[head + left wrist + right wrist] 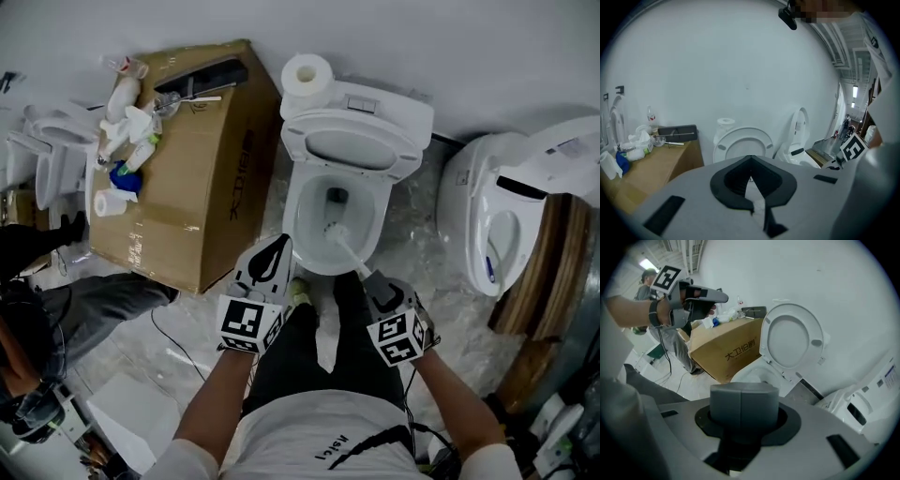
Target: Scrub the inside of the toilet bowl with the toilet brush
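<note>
Lower left of centre, the left gripper (pixel 274 251) hangs closed and empty. At centre, the toilet brush (pixel 345 246), probably light and stiff, reaches into the toilet bowl (pixel 298 211). The right gripper (pixel 373 281) clamps its handle end, the sensible hold.

White wall (pixel 487 56) backs 1 cardboard box (pixel 202 187) (cluttered top), pale floor (pixel 441 281).

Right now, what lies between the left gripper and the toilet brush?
Only the white rim of the toilet bowl. The head view shows the left gripper outside it and the toilet brush inside the bowl.
</note>
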Demonstrator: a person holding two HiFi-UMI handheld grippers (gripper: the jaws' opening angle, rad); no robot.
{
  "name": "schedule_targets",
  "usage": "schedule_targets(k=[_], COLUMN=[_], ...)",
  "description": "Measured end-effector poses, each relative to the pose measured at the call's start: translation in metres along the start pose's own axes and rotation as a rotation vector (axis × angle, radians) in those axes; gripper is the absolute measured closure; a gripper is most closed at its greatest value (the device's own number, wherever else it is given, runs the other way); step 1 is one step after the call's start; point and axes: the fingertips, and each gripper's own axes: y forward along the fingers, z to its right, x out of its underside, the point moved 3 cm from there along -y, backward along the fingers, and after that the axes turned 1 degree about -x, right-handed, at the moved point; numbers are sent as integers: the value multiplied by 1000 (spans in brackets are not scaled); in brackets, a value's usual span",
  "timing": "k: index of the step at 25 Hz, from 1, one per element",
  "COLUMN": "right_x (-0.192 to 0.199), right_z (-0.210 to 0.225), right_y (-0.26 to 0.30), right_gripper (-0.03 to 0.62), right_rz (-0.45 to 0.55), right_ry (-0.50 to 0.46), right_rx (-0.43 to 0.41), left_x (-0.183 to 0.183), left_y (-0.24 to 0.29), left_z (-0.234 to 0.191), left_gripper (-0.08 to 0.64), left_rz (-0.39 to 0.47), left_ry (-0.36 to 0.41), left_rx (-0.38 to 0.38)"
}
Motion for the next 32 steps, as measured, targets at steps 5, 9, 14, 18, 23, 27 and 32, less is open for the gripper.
schedule_targets(k=[5,9,14,18,23,27,32], right_x=[23,41,55,54,55,49,45], right_z=[-4,-3,-20,-37,-72,-83,-77], right_y=[70,132,187,197,191,190,207], right_gripper=[434,434,434,434,434,434,434], right_rz=[-36,-52,-44,-14,32,93,142], right_ry=[-222,-306,-306,-280,-289,-309,-364], right_rx=[25,81,118,116,58,20,28], left_x=[59,117,178,206,231,240,245], left_y=[39,69,83,80,66,65,70], left_z=[-2,-13,-32,-53,-69,-74,-77], left_gripper=[551,552,552,551,551,551,552], left_rz=[-46,-53,-65,-68,-100,-99,-89], left_ry=[12,-49,-58,-54,-81,-75,-69], left_rx=[60,85,125,124,108,117,128])
